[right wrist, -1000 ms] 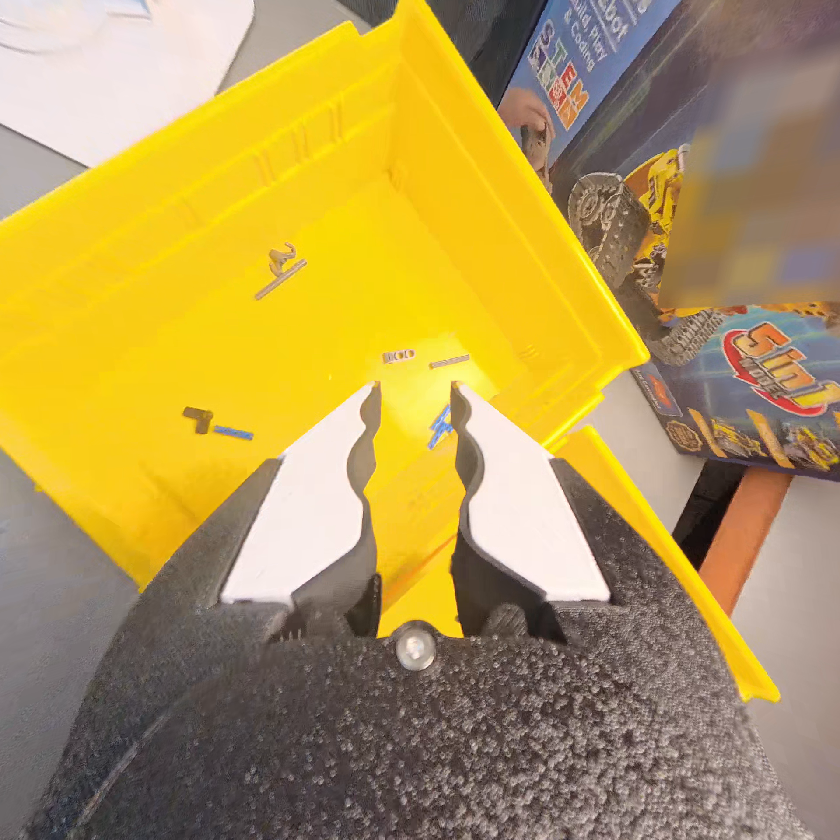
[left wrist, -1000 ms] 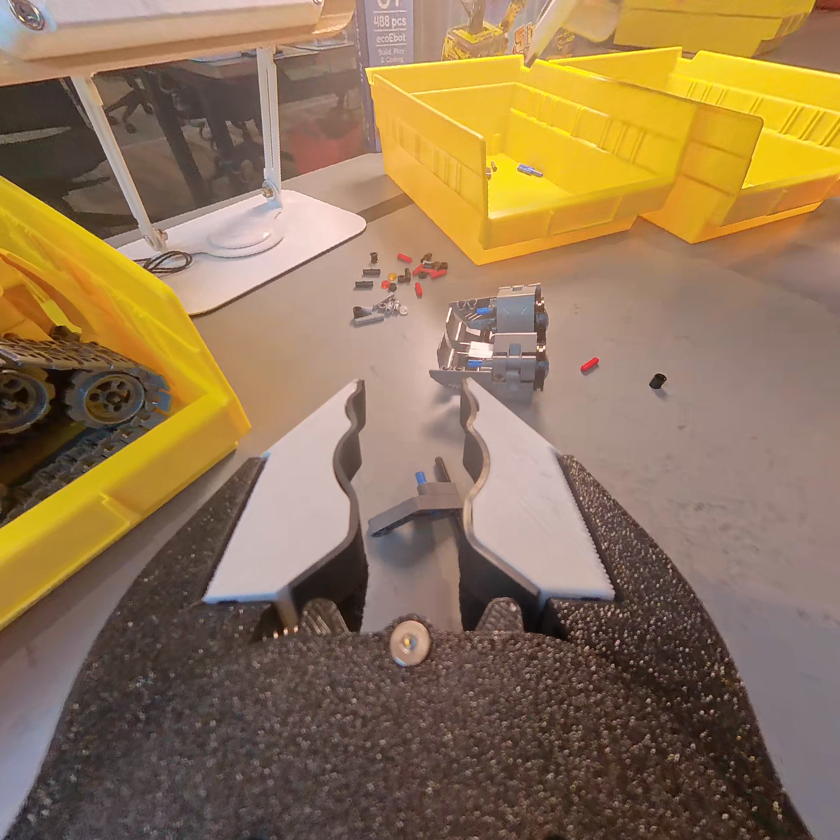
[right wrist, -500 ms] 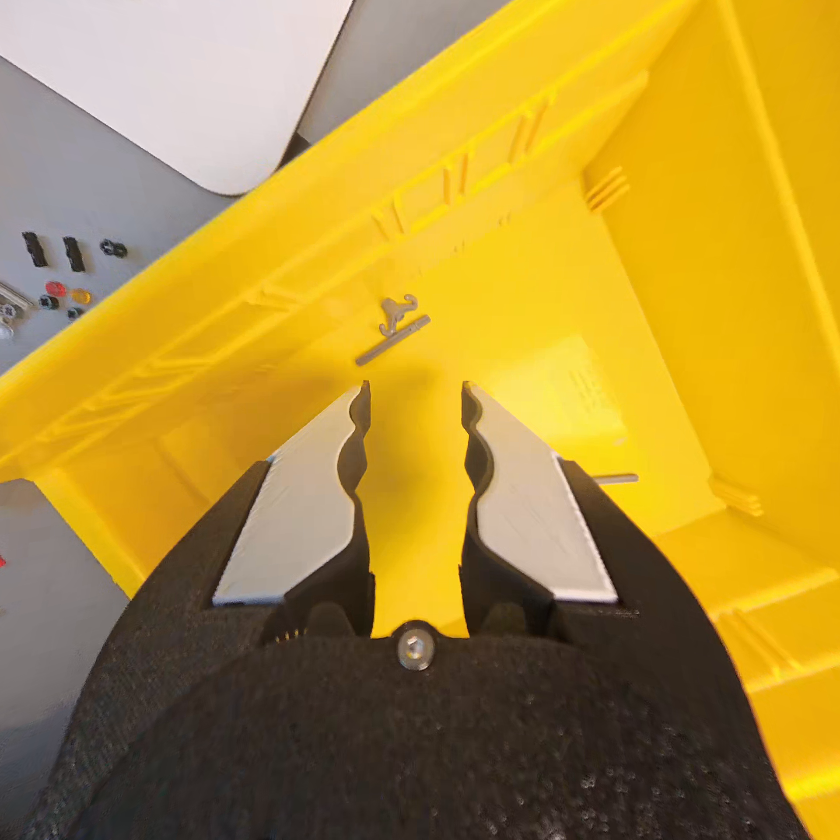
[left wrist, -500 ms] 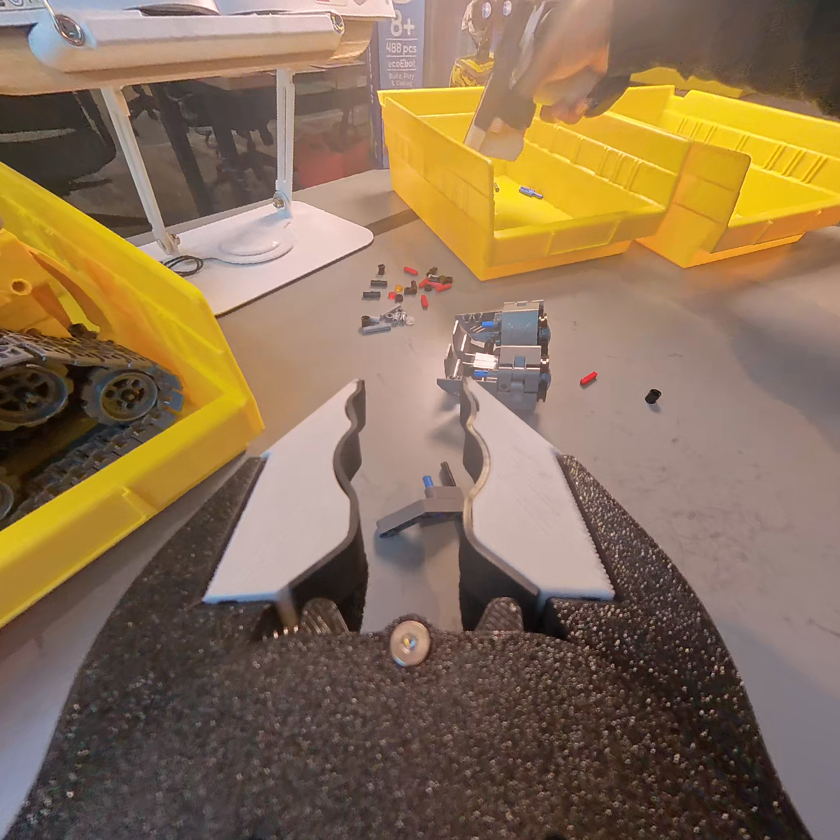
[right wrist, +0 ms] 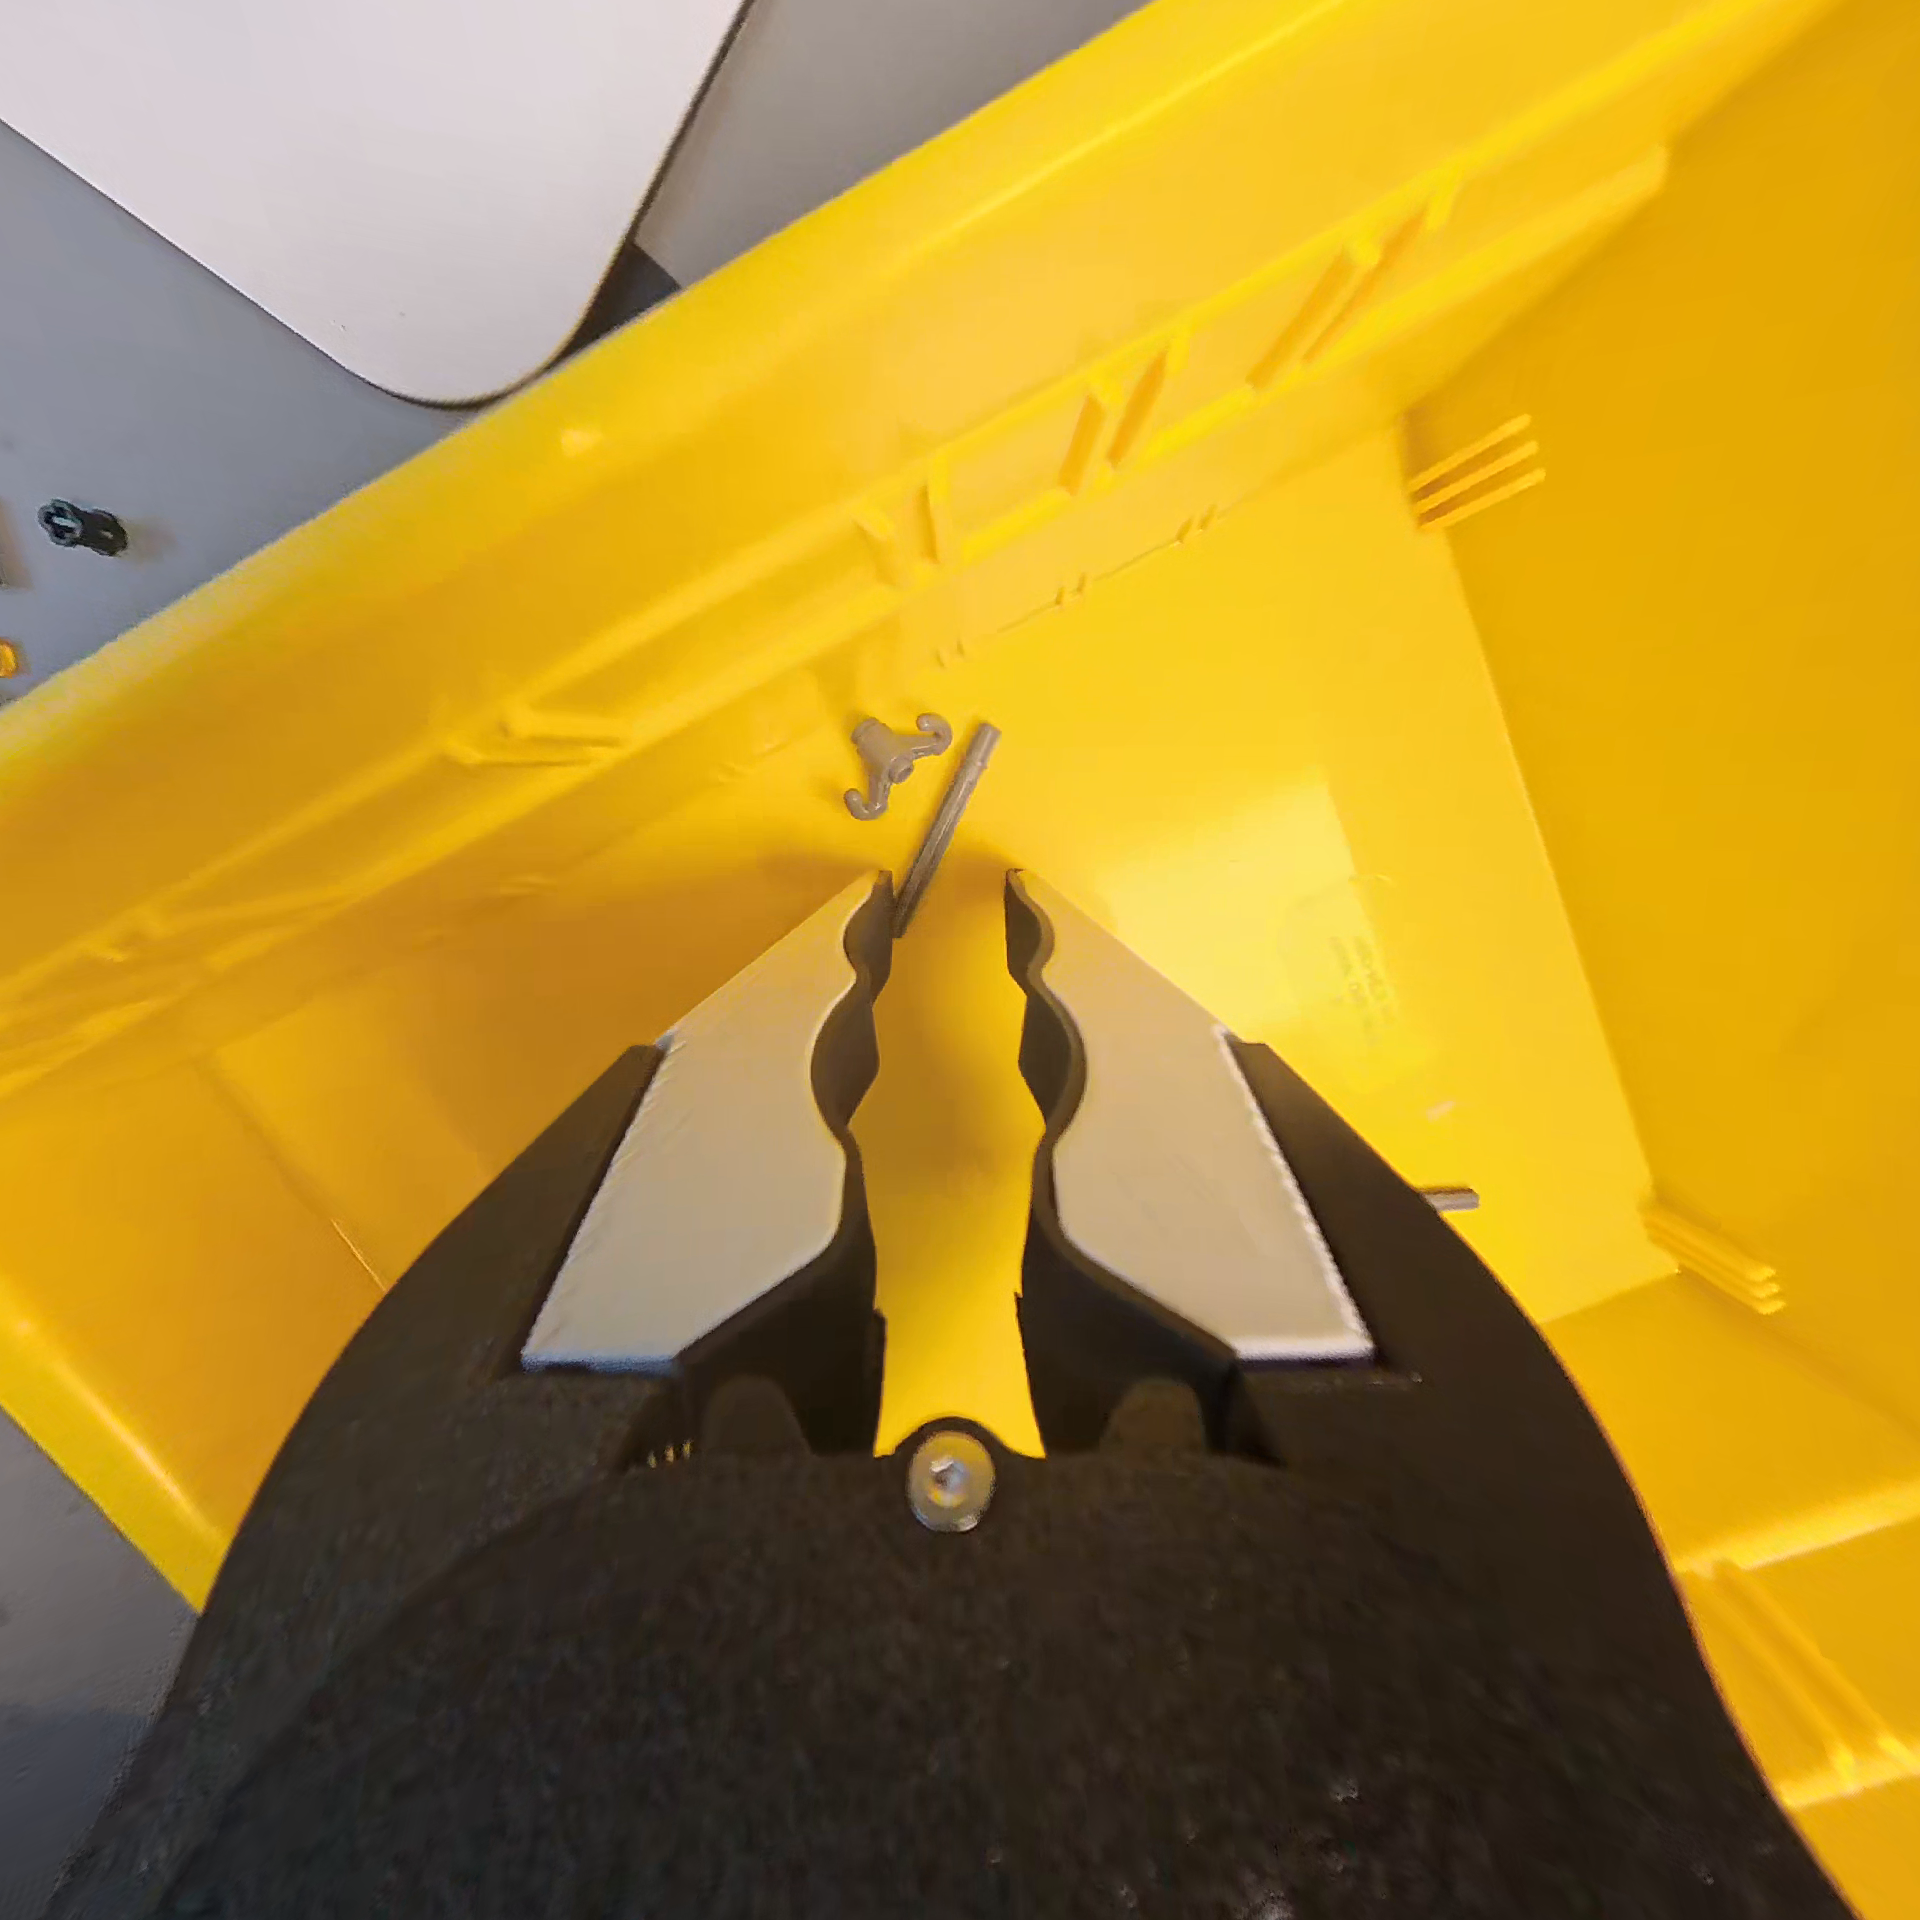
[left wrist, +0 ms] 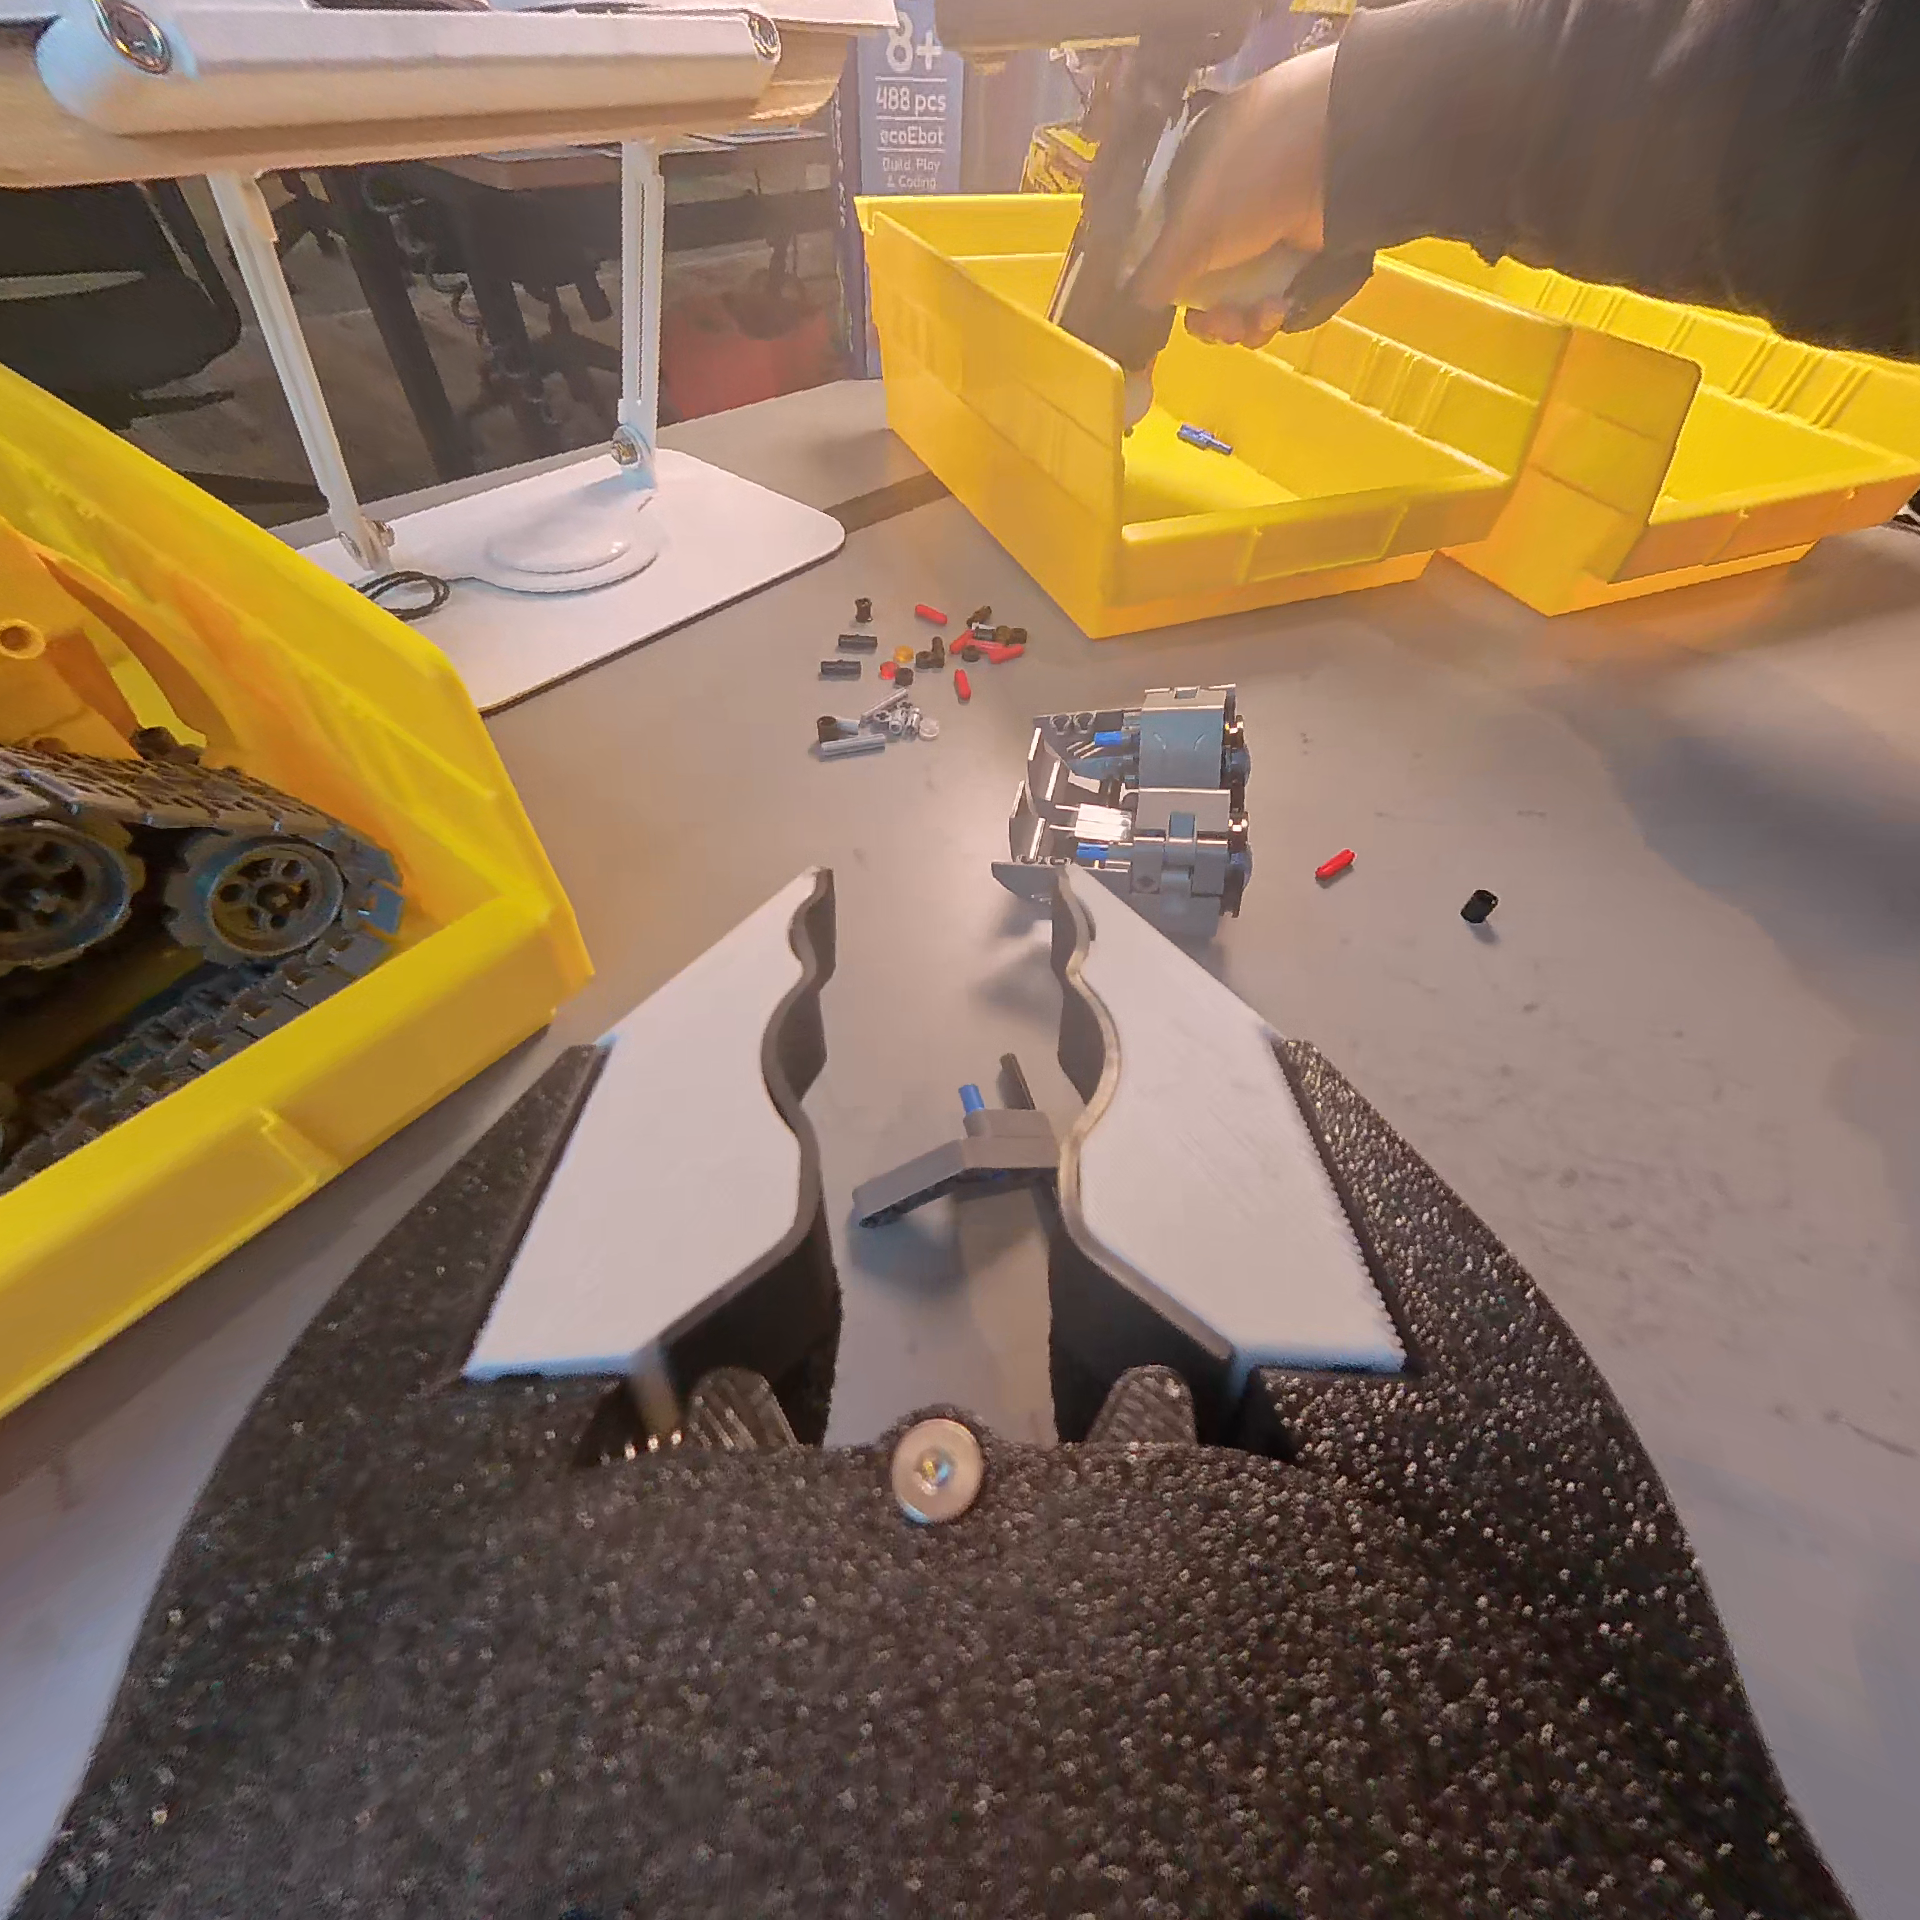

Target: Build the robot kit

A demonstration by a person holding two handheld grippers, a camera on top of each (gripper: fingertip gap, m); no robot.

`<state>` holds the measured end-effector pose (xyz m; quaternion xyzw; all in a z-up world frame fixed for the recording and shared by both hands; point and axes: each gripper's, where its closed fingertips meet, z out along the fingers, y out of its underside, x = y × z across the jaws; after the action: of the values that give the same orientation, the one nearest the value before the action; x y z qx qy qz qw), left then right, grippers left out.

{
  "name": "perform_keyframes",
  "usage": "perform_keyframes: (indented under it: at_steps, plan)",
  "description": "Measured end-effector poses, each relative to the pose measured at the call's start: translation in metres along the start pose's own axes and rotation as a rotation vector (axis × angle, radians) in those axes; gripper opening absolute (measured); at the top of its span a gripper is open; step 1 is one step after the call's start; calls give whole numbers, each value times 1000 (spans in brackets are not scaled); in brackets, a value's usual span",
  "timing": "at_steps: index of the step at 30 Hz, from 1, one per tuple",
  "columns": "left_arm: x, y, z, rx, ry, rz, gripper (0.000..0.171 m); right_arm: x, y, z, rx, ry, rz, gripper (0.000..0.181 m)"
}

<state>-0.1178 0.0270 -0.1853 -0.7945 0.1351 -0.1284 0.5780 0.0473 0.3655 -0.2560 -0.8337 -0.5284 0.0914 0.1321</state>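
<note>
Hovering inside the yellow plastic bin (right wrist: 1299, 582), the right gripper (right wrist: 945, 883), jaws apart and empty, fronts a thin grey rod (right wrist: 951, 810) lying roughly lengthwise ahead.

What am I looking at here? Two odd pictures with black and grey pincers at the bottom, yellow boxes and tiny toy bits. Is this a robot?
No robot arm: a person holds a pair of tongs in each hand, and each pair carries a camera looking along its fingers.

The left view shows the left tongs, open, low over a grey table, with a small bent grey piece lying between the fingers, not gripped. Ahead lie a grey toy block assembly and scattered small pins. A yellow bin on the left holds tracked wheels.

Farther off, the person's hand dips the right tongs into another yellow bin. Its own view shows them open, empty, beside a thin grey rod and a small hook piece.
</note>
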Motion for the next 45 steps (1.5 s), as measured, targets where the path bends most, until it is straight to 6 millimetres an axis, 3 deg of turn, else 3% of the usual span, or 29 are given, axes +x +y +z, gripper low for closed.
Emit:
perform_keyframes:
  at_steps: [7, 11, 16, 18, 20, 23, 26, 27, 28, 33, 40, 43, 45]
  plan:
    - [0, -1, 0, 3, 4, -8, 41, 10, 5, -3, -16, 40, -42, 3]
    - [-1, 0, -1, 3, 1, -12, 41, 14, -2, -16, 59, 77, -84, 8]
    - [-2, 1, 0, 1, 3, -22, 41, -20, -13, -67, 232, 66, -194, 19]
    - [-1, 2, 1, -4, 7, -21, 41, -50, -2, -83, 233, -18, -281, 24]
    - [0, 3, 2, -7, 9, -17, 41, -85, 24, -91, 155, -122, -385, 34]
    - [2, 5, 4, -15, 12, -11, 41, -125, 74, -82, -39, -198, -557, 48]
    - [3, 7, 5, -27, 11, -4, 41, -135, 107, -56, -212, -140, -647, 48]
    - [3, 7, 5, -27, 7, 1, 41, -134, 112, -48, -245, -107, -662, 34]
    - [3, 7, 5, -28, 3, 6, 41, -128, 111, -41, -249, -42, -679, 23]
    - [0, 7, 4, -30, -14, 18, 40, -128, 112, -46, -210, 172, -670, 23]
    - [3, 8, 5, -33, -1, 19, 40, -168, 137, -63, -127, 256, -627, 25]
    - [3, 8, 5, -34, -2, 21, 40, -171, 129, -77, -102, 240, -609, 24]
    - [4, 7, 5, -31, -1, 23, 40, -154, 116, -80, -96, 234, -581, 24]
